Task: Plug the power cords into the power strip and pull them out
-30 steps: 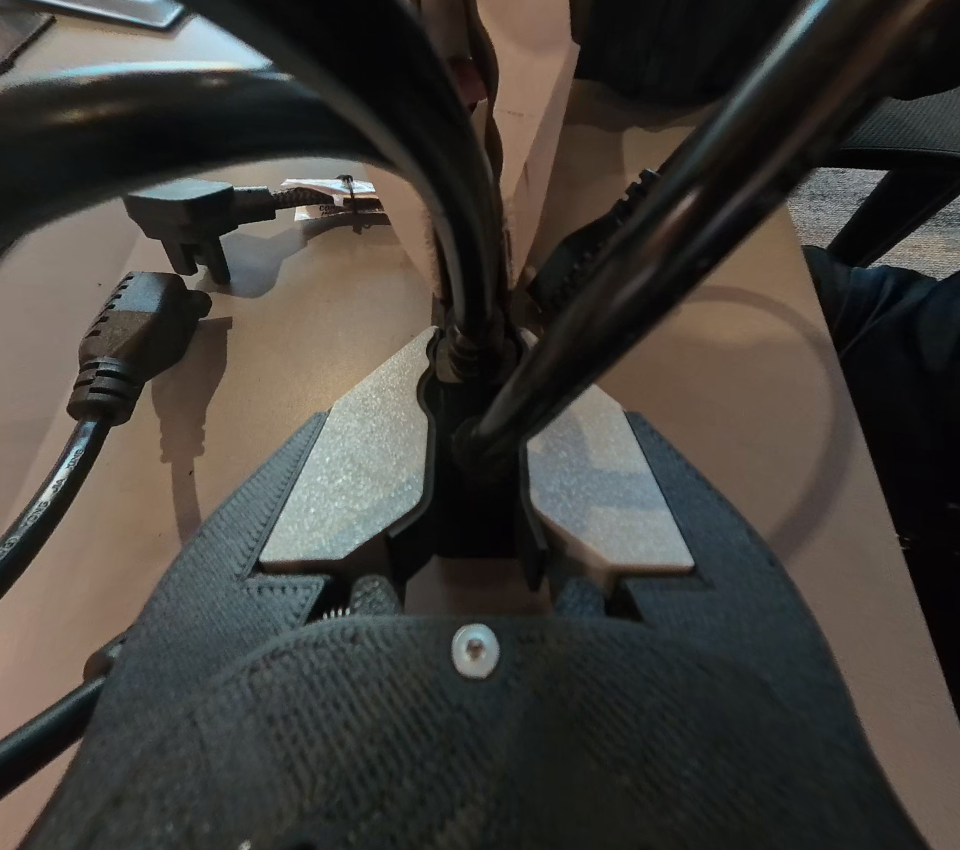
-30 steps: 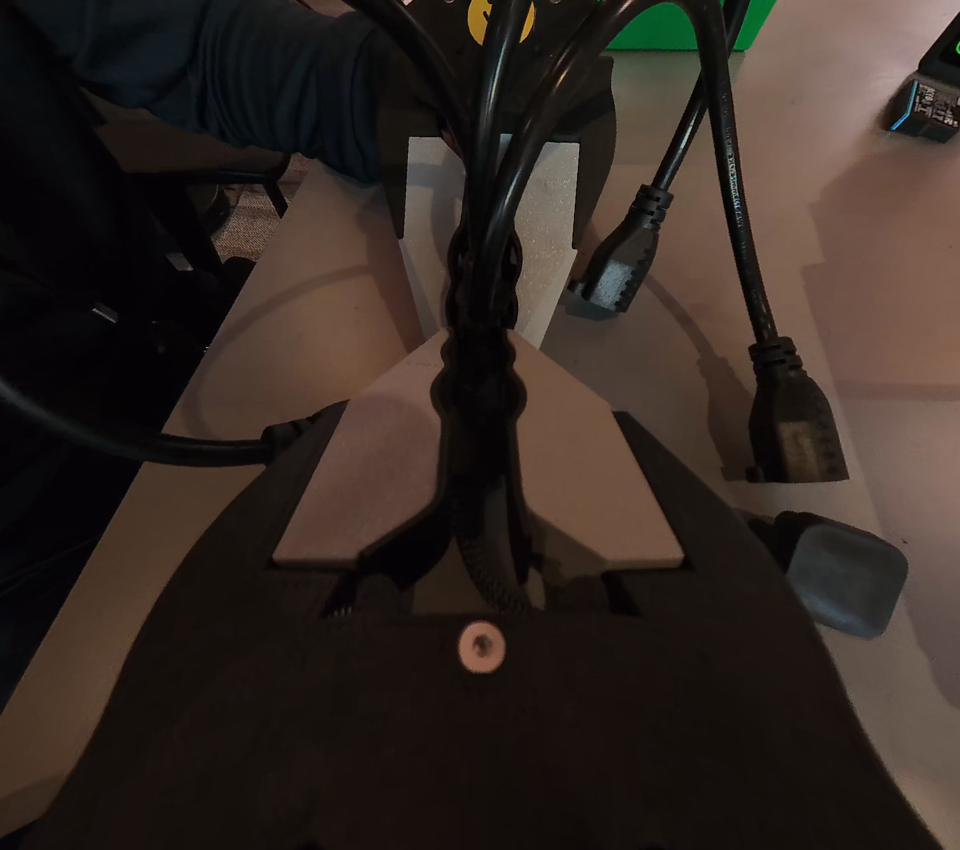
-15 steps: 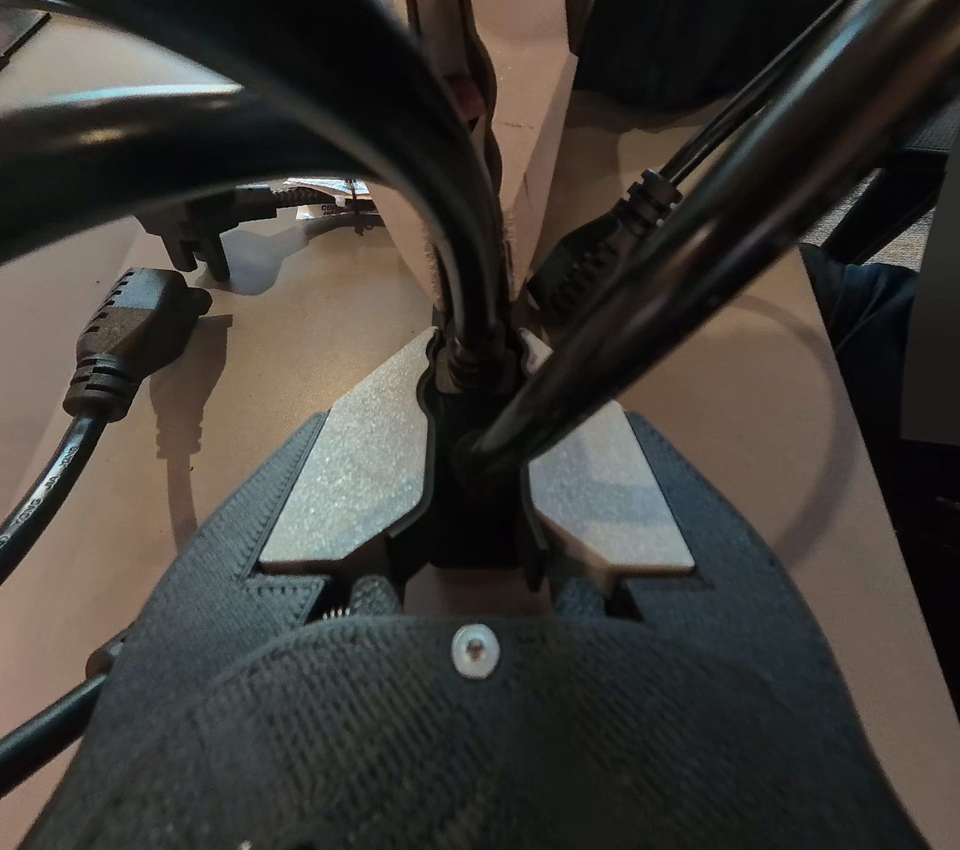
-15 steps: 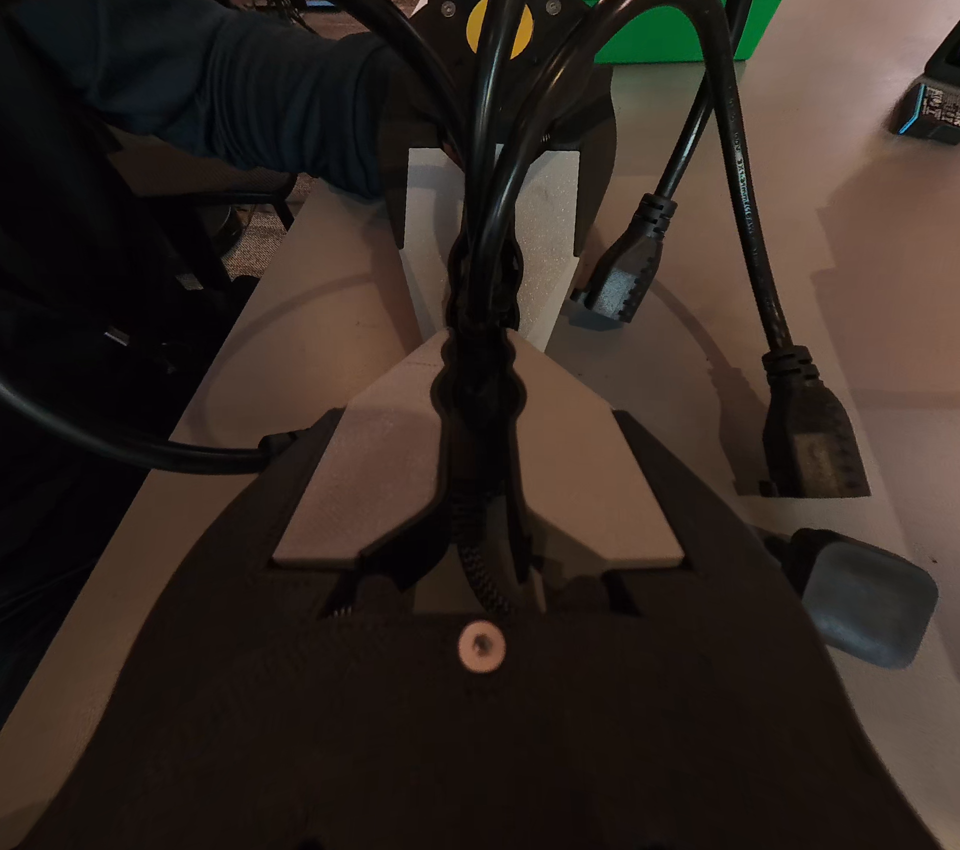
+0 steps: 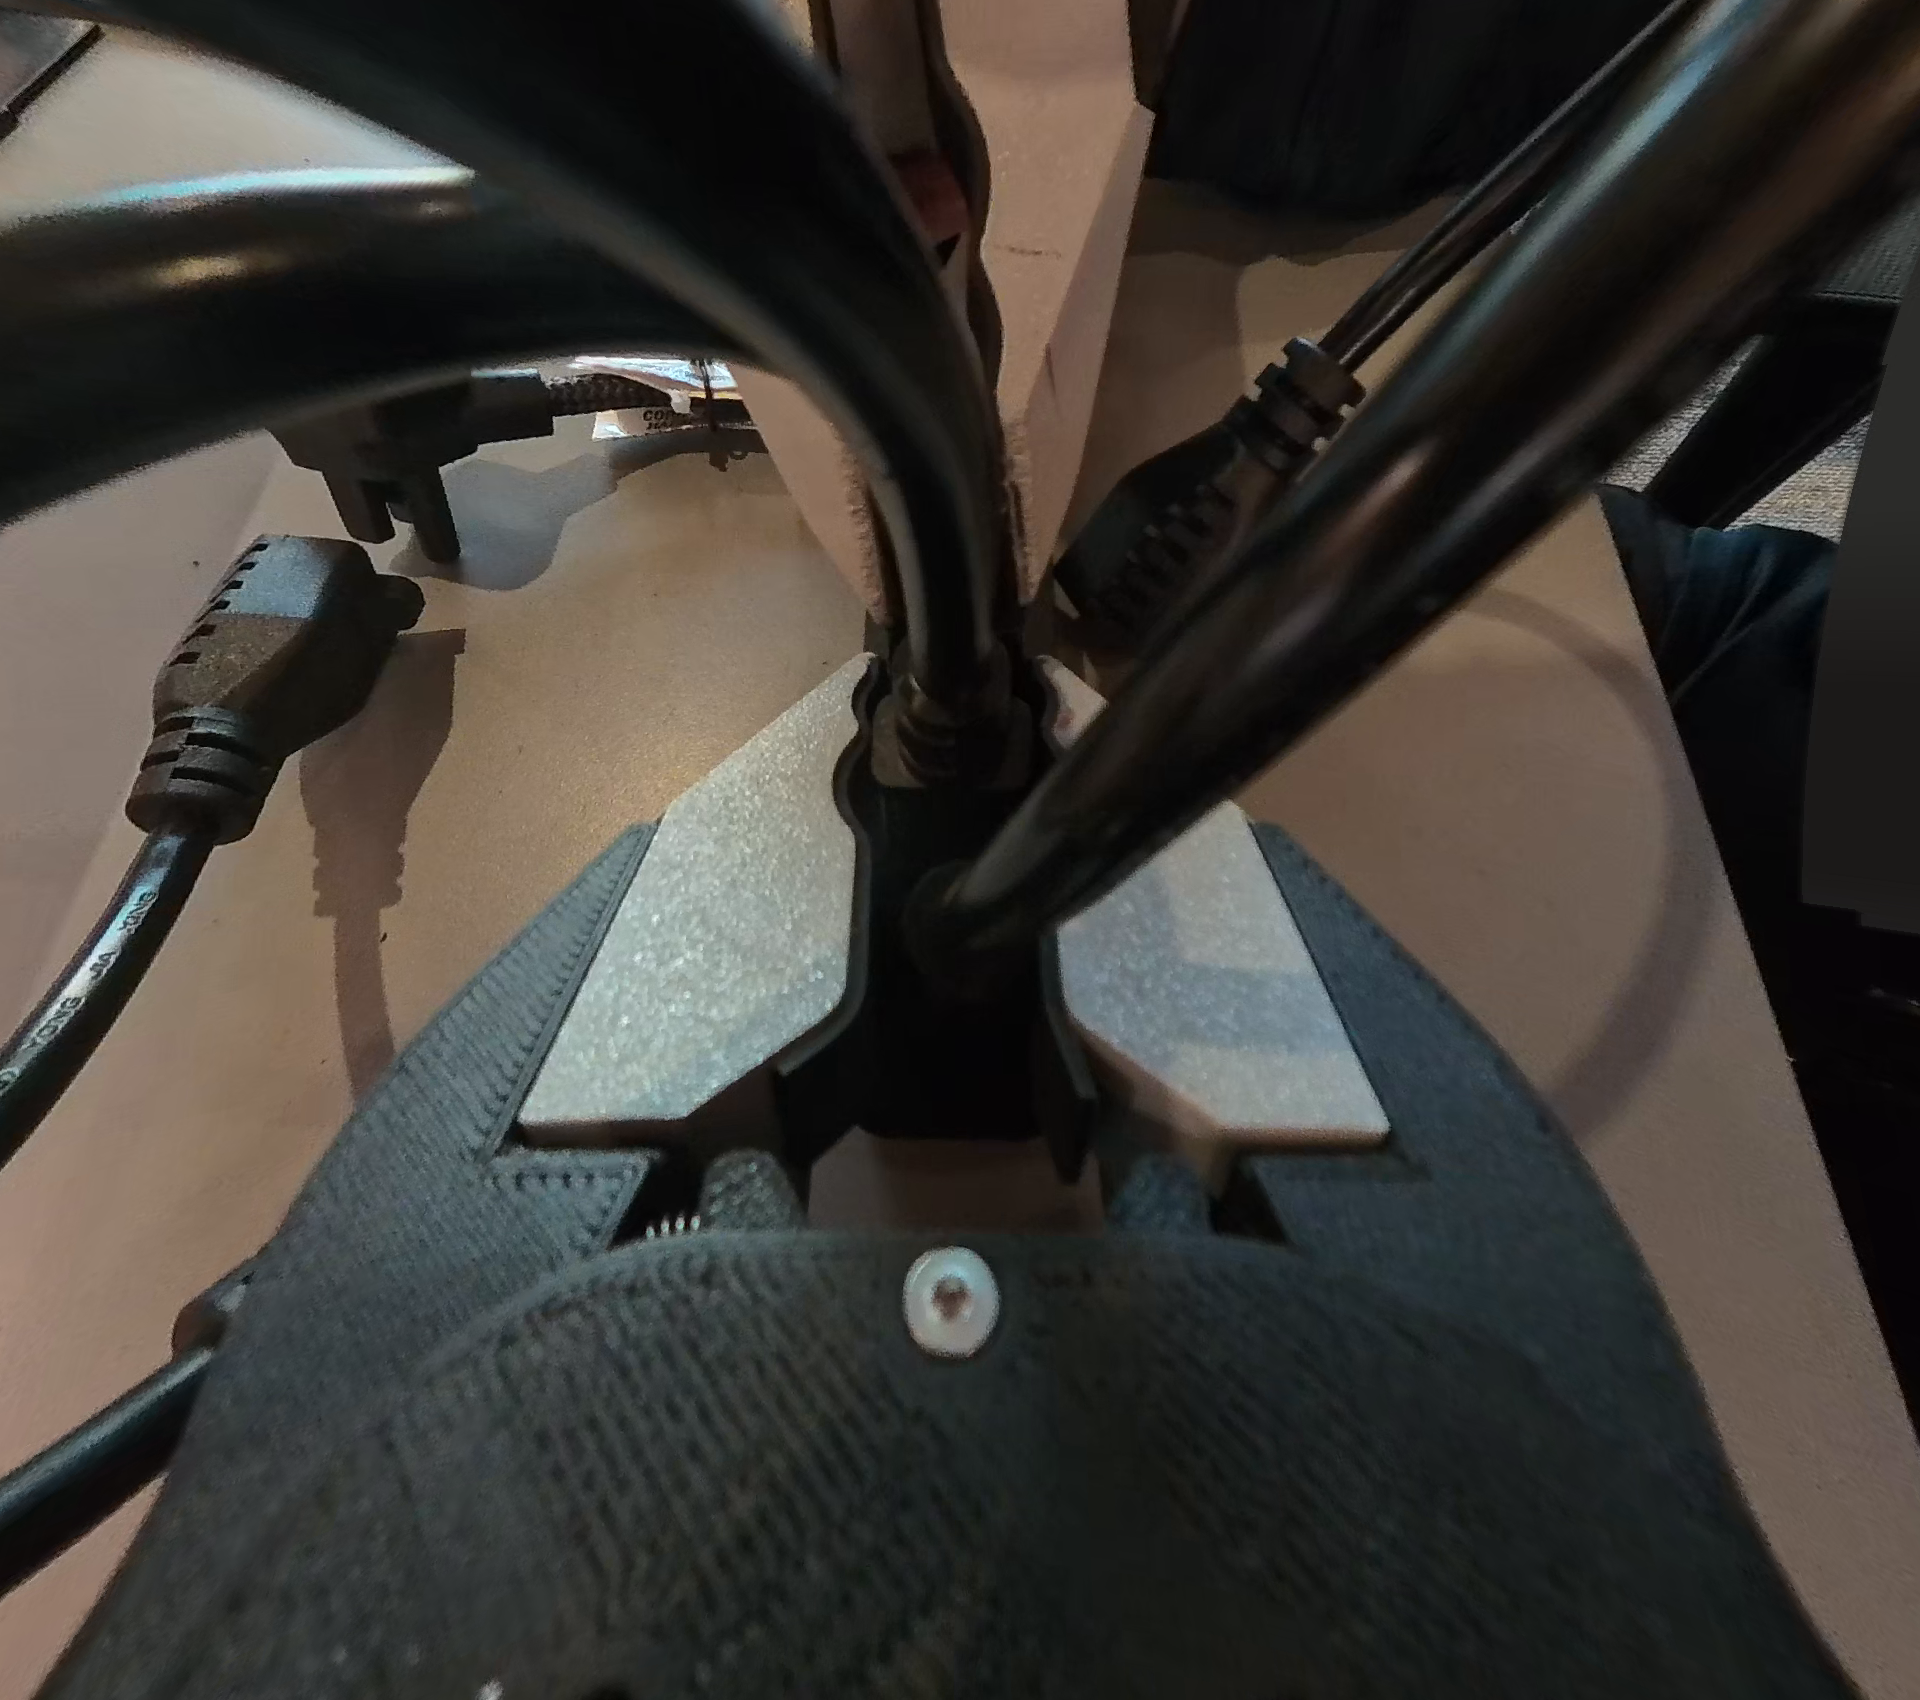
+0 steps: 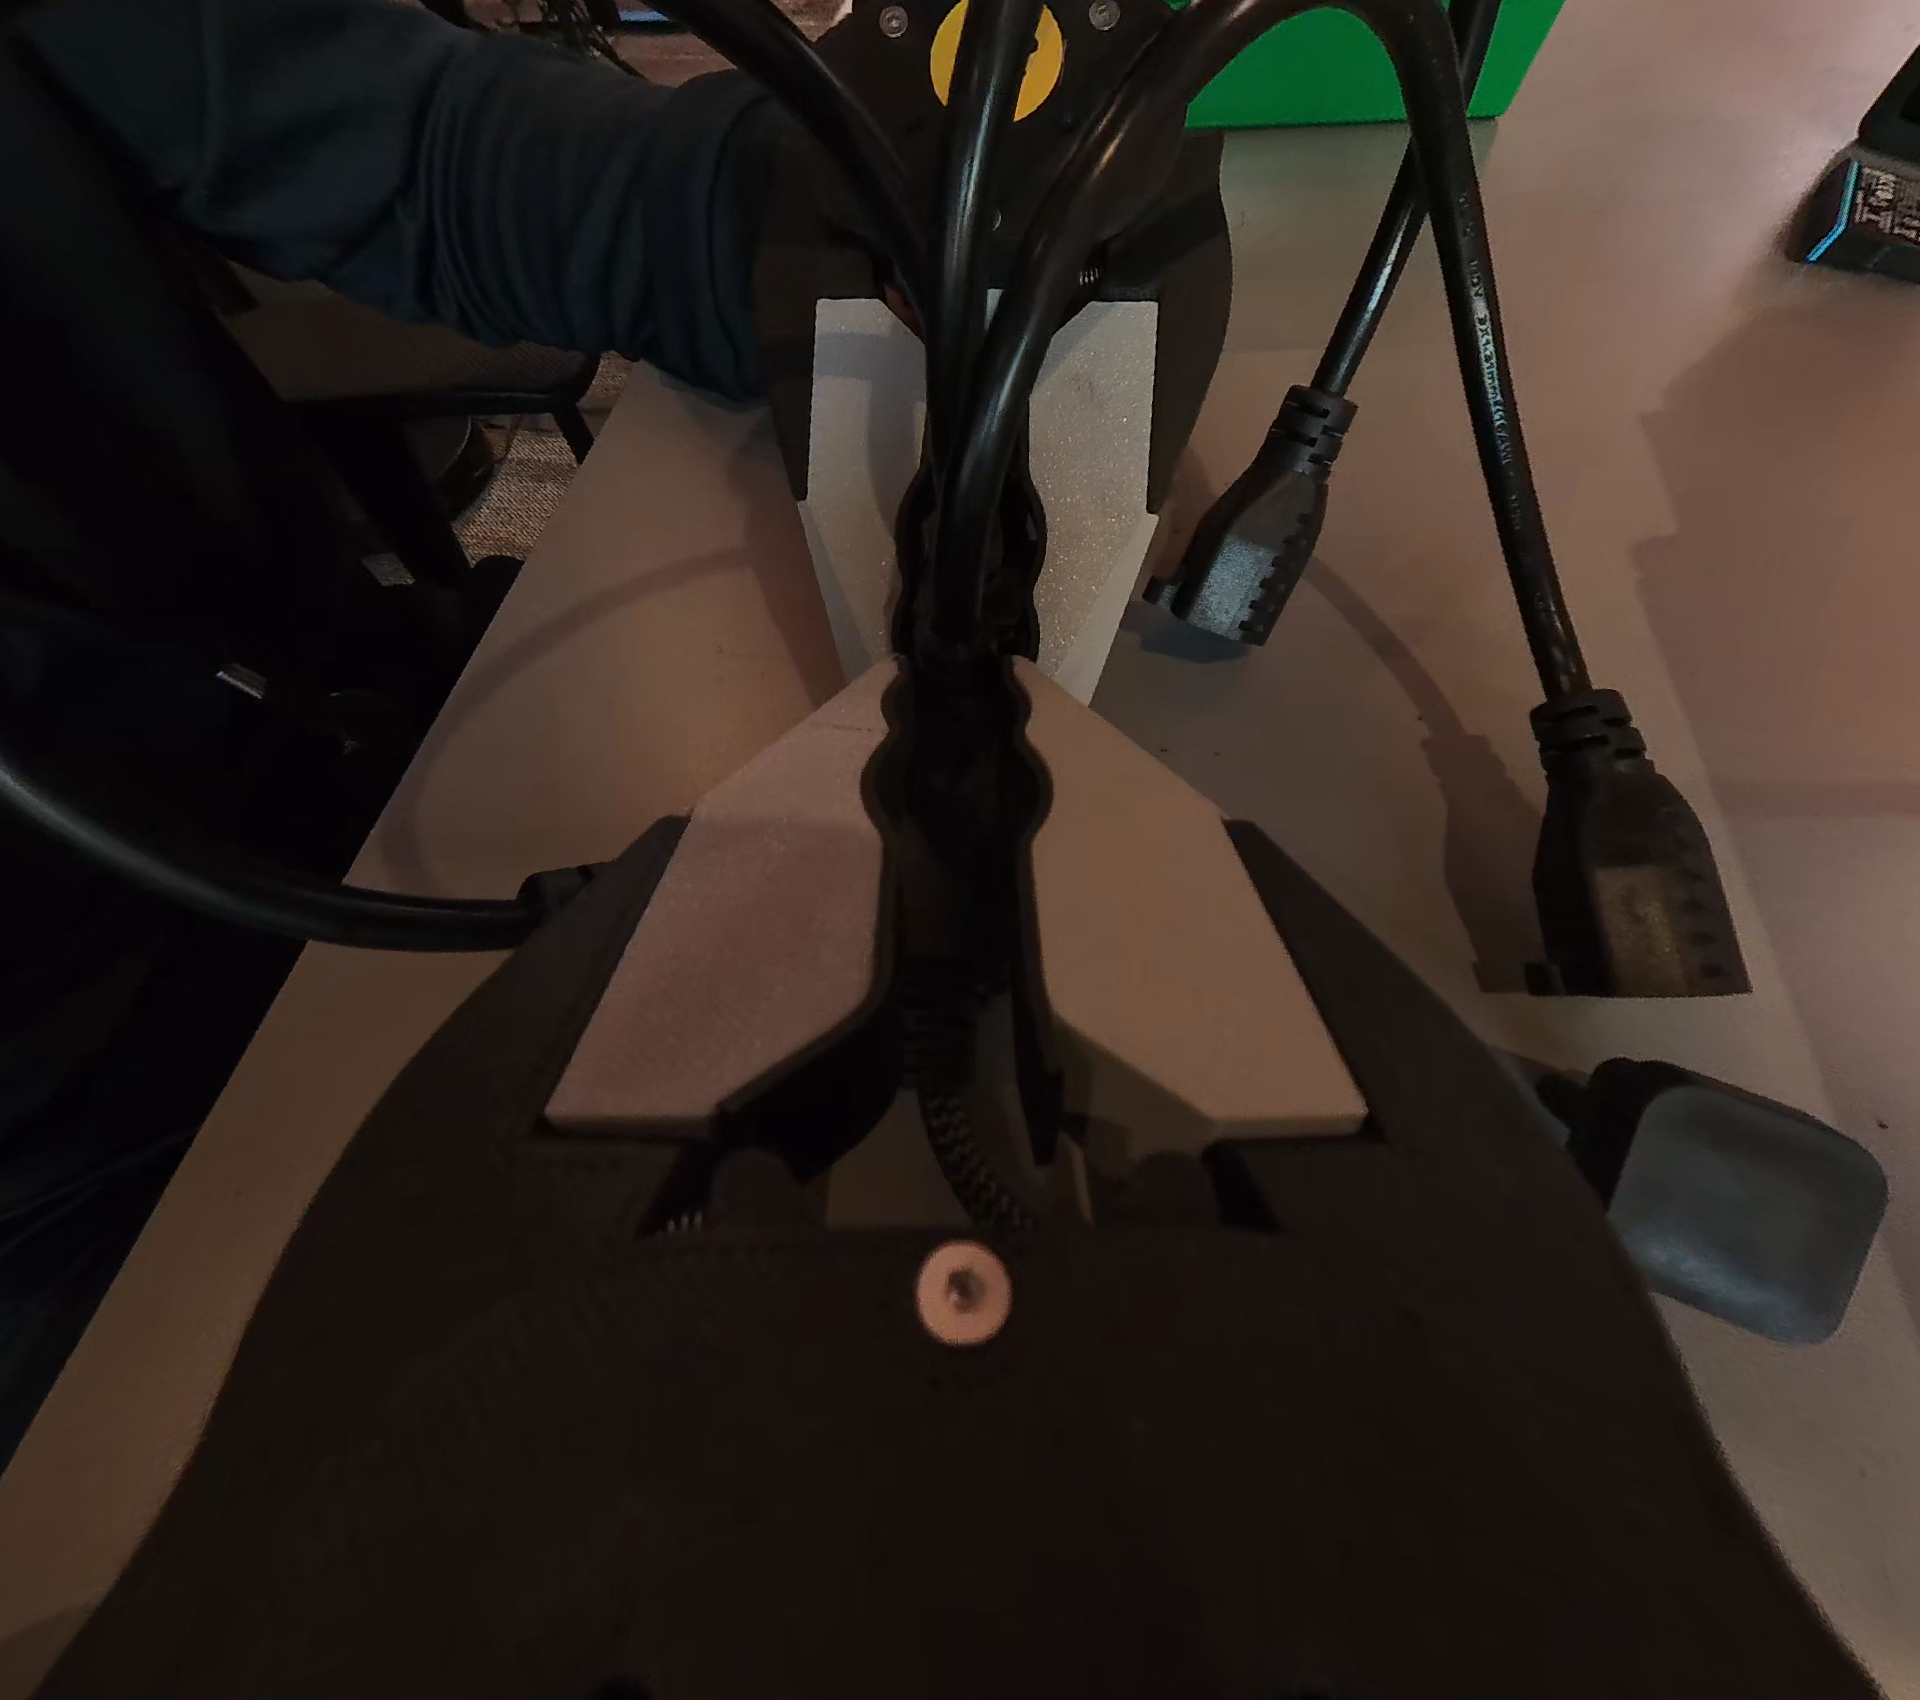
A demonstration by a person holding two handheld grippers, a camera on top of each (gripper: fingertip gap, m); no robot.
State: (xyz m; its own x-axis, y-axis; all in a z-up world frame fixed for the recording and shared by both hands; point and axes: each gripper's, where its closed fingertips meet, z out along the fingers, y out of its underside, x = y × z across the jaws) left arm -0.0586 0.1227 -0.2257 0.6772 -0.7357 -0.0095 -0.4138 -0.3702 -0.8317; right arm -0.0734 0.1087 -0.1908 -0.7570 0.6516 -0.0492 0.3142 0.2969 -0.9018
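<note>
Far left in the left wrist view, a loose connector (image 5: 265, 642) lay on the table (image 5: 582, 694). The left gripper (image 5: 956, 715) was clamped on a bundle of black power cords (image 5: 940, 601). The right gripper (image 6: 961, 694) faced it tip to tip, pinching the same bundle's braided cable (image 6: 961, 1120). No power strip showed. Best to free one plug with a steady, level pull, avoiding tangling loops.

My black power cords (image 6: 977, 362) bunch upright off the table; two free connector ends (image 6: 1631, 881) lie beside them.
</note>
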